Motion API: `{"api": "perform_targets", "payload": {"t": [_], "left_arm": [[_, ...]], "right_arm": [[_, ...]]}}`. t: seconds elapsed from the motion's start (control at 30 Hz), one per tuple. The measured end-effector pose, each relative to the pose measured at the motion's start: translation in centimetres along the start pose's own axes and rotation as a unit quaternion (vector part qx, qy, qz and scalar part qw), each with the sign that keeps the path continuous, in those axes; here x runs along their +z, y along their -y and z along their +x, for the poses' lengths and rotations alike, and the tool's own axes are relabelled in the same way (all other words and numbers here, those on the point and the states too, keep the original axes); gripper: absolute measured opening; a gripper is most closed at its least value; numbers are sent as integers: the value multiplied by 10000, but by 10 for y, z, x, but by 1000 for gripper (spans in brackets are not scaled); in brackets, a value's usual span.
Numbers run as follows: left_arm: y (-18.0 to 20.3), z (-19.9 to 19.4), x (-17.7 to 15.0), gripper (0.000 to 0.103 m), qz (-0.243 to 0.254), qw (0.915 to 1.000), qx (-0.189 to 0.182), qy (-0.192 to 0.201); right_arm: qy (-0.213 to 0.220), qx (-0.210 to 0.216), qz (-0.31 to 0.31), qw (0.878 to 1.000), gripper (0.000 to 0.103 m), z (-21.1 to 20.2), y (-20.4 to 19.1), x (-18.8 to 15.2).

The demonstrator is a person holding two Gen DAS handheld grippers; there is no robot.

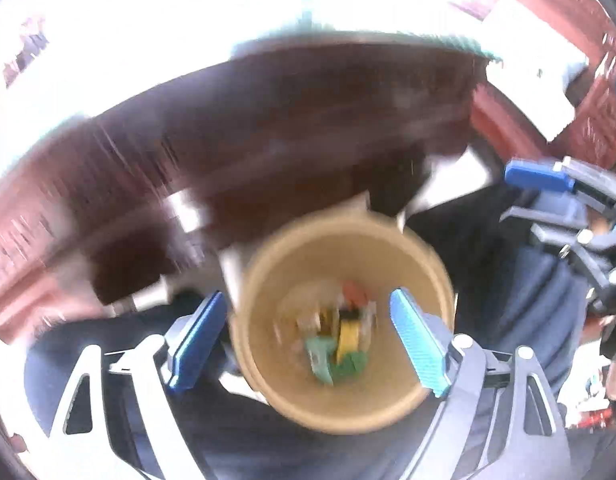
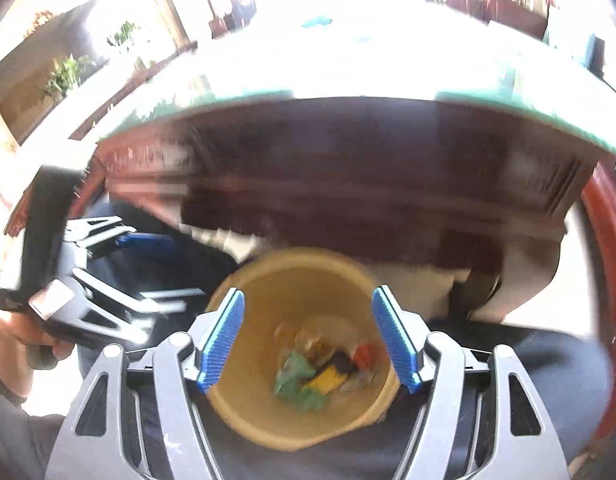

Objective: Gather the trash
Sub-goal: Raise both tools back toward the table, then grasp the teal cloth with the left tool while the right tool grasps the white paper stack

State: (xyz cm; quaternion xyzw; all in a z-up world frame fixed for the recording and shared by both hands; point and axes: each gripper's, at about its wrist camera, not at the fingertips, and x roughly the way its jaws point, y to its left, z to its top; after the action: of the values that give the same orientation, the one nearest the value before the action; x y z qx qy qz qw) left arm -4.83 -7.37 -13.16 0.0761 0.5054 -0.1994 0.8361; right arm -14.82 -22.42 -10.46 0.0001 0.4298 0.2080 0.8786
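Note:
A tan round bin (image 1: pixel 291 256) sits straight below both grippers, and both wrist views look down into it. Crumpled trash (image 1: pixel 340 340) in green, yellow, orange and black lies at its bottom. My left gripper (image 1: pixel 308 296) hangs above the bin mouth, open, with nothing between its blue pads. My right gripper (image 2: pixel 308 292) is also open and empty above the bin (image 2: pixel 251 400) and its trash (image 2: pixel 324 372). Each gripper shows in the other's view: the right gripper (image 1: pixel 548 200) at the right edge, the left gripper (image 2: pixel 159 268) at the left, held by a hand (image 2: pixel 11 332). Both views are blurred.
A dark wooden table front (image 2: pixel 348 168) with a green-edged top stands just beyond the bin, also seen as the table front (image 1: pixel 308 120). Dark blue fabric (image 1: pixel 508 280) surrounds the bin. Metal legs (image 1: pixel 147 300) show at the left, and red flooring (image 2: pixel 604 240) at the right.

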Motion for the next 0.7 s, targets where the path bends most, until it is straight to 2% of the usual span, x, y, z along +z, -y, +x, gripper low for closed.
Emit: {"api": "perform_targets", "payload": {"t": [0.07, 0.17, 0.23, 0.3, 0.4, 0.5, 0.63, 0.7], "left_arm": [[-8, -24, 25, 92, -64, 9988, 57, 486], [-18, -55, 67, 100, -114, 9925, 287, 1184], [-27, -68, 97, 99, -217, 9855, 503, 1605], [-38, -72, 125, 99, -366, 9805, 544, 1855], [-62, -63, 167, 99, -718, 9762, 578, 1964], [-83, -36, 205, 99, -917, 9773, 677, 1784], [-100, 0, 240, 99, -887, 9777, 1079, 1570], [-112, 11, 249, 99, -885, 9782, 1111, 1518]], "right_arm": [[336, -48, -35, 9994, 70, -9, 4, 23], [966, -122, -89, 9952, 79, -24, 7, 58], [1324, -214, -128, 9909, 82, -29, 9, 81], [1562, -290, -143, 9872, 85, -29, 11, 102], [1764, -275, -89, 9839, 89, -22, 17, 133], [1704, -327, -66, 9848, 91, -4, 24, 161], [1546, -364, 38, 9873, 92, 23, 40, 189], [1474, -379, 90, 9883, 94, 33, 44, 199]]}}
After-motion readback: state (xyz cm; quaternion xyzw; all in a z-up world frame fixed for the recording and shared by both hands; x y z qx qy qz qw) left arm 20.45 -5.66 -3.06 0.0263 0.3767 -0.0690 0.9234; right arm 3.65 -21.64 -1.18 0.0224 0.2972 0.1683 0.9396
